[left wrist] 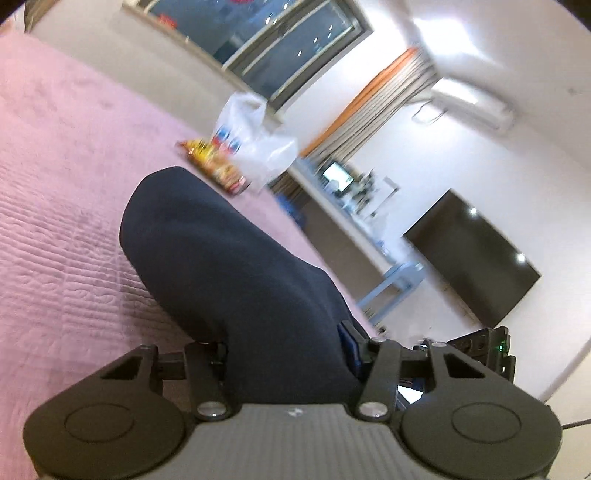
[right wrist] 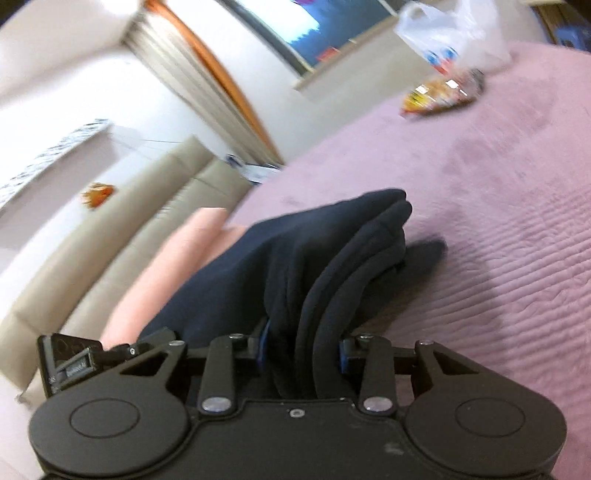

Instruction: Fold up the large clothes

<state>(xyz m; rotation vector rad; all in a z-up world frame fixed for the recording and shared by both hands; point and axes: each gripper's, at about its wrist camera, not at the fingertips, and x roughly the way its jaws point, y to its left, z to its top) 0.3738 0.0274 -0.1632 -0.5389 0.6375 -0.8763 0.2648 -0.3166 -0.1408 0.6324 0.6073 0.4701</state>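
Note:
A dark navy garment (left wrist: 229,266) lies bunched on the pink quilted bed (left wrist: 66,206). My left gripper (left wrist: 288,350) is shut on a thick fold of it, which fills the gap between the jaws and hides the fingertips. In the right wrist view the same navy garment (right wrist: 317,258) shows several stacked layers over the pink bed (right wrist: 498,221). My right gripper (right wrist: 303,350) is shut on those layers. Both views are tilted and blurred. The other gripper's black body shows at the edge of each view (left wrist: 487,347) (right wrist: 70,362).
A snack packet (left wrist: 218,168) and a white plastic bag (left wrist: 255,144) lie on the bed beyond the garment; both also show in the right wrist view (right wrist: 443,92) (right wrist: 454,33). A beige sofa (right wrist: 110,236) and pink cushions (right wrist: 166,273) stand beside the bed. A wall TV (left wrist: 472,258) hangs opposite.

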